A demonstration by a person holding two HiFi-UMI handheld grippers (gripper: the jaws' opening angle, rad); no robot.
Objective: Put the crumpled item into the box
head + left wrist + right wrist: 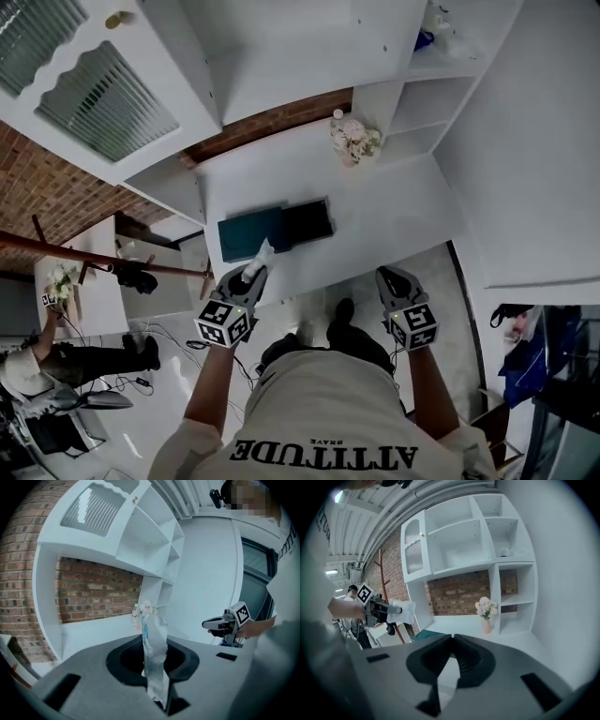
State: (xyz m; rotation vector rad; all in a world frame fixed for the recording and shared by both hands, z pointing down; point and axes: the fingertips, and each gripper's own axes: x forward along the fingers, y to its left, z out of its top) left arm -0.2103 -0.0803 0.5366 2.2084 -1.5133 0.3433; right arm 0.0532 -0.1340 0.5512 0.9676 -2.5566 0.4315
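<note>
My left gripper (251, 274) is shut on a crumpled white wrapper (261, 253), held just off the near edge of the white table (403, 211). In the left gripper view the wrapper (154, 625) stands upright, pinched between the jaws of the left gripper (156, 644). A dark teal box (251, 232) lies open on the table just beyond it, its dark lid (309, 220) to its right. My right gripper (390, 276) hovers at the table's near edge. In its own view the right gripper (452, 638) is shut on nothing, and the left gripper (384, 610) shows with the wrapper (406, 611).
A small vase of pale flowers (353, 139) stands at the back of the table, by white shelving (427, 103). A brick wall (272, 122) runs behind. To the left are a coat rack (122, 267) and another person (33, 361) by a second table.
</note>
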